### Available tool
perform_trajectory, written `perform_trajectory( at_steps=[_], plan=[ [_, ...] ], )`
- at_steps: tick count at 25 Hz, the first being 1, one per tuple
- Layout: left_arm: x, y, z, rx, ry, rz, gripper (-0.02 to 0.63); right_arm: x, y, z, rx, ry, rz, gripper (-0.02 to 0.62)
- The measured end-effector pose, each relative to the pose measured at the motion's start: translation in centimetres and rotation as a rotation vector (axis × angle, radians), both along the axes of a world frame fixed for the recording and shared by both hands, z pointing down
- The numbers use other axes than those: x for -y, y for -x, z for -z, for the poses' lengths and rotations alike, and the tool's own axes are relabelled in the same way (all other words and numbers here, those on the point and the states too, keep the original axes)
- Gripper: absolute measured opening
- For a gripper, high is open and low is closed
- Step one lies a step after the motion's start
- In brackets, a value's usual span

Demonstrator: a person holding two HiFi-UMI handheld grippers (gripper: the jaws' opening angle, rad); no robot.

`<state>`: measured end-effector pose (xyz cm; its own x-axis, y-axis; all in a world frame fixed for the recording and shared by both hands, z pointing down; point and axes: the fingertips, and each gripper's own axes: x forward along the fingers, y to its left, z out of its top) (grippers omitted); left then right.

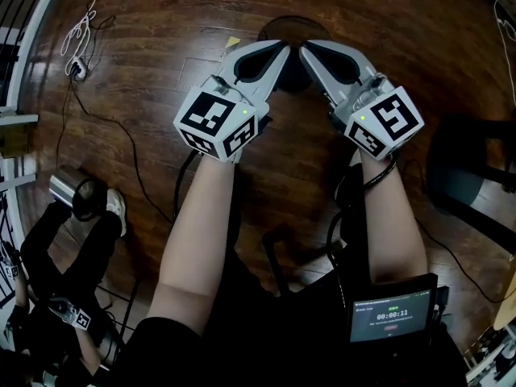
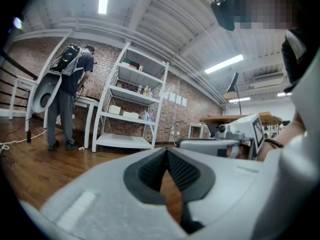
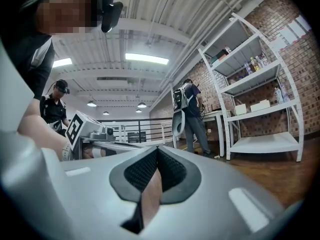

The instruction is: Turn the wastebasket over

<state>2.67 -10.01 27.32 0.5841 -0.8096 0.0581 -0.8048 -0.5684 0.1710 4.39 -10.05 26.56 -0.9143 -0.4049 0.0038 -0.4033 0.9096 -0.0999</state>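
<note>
On the wooden floor in the head view lies a dark round thing, the wastebasket [image 1: 294, 29], just beyond both grippers and partly hidden behind their tips. My left gripper [image 1: 282, 50] and right gripper [image 1: 305, 52] are held level side by side, tips angled toward each other above it. Both are shut with nothing between the pads. In the left gripper view the left gripper's [image 2: 166, 150] dark ribbed pads meet at the tip, and the right gripper [image 2: 240, 134] shows beside it. The right gripper [image 3: 157, 148] looks the same in its own view. The wastebasket is in neither gripper view.
A white shelf unit [image 2: 132, 104] [image 3: 255, 84] stands by the brick wall, with a person wearing a backpack [image 2: 67, 94] [image 3: 190, 114] at a white table. Another person [image 1: 72, 240] sits low at the left. A cable [image 1: 105, 119] crosses the floor and a black chair [image 1: 472, 168] stands at the right.
</note>
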Motion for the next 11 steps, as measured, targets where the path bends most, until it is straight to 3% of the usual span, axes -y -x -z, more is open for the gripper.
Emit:
perform_trajectory(
  at_steps=[11],
  plan=[
    [1.7,-0.4,0.3,-0.012,-0.005,-0.008,0.002,2.0,0.4,-0.2,0.000,0.004,0.003,0.011]
  ],
)
